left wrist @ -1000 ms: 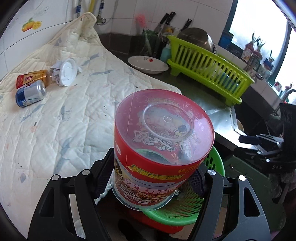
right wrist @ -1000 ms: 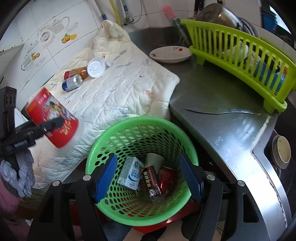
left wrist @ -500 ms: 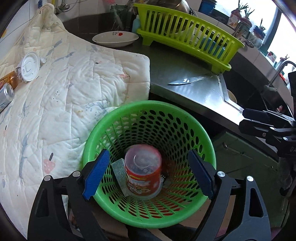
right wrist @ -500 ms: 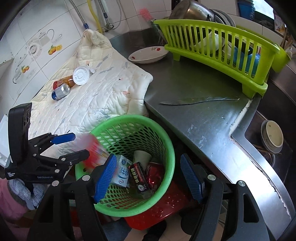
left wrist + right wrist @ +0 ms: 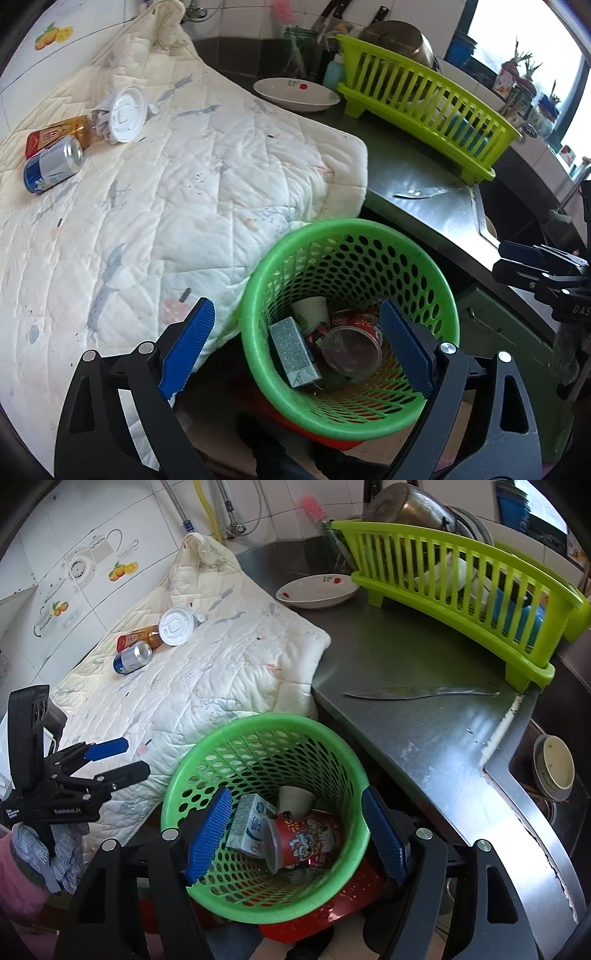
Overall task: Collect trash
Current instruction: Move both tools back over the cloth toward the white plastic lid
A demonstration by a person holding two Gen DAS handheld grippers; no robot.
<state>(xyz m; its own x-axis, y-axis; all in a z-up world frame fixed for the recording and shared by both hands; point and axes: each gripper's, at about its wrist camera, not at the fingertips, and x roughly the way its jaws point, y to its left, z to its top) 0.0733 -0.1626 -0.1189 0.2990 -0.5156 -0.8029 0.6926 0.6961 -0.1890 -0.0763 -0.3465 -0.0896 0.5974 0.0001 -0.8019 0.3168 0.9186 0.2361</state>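
On the black body of the left tongs (image 5: 110, 760), seen from my right wrist camera, I can read "GenRobot.AI" in white. From my left wrist camera, the right tongs (image 5: 539, 269) show the letters "DAS". Print on the milk carton and red cup stays unreadable to me.

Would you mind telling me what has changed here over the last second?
The left tongs let go of the red noodle cup; it dropped into the green basket and now lies on its side beside the milk carton. The left tongs have since drawn back toward the quilt, open and empty. The right tongs stay open over the basket. The blue can and white lid have not moved.
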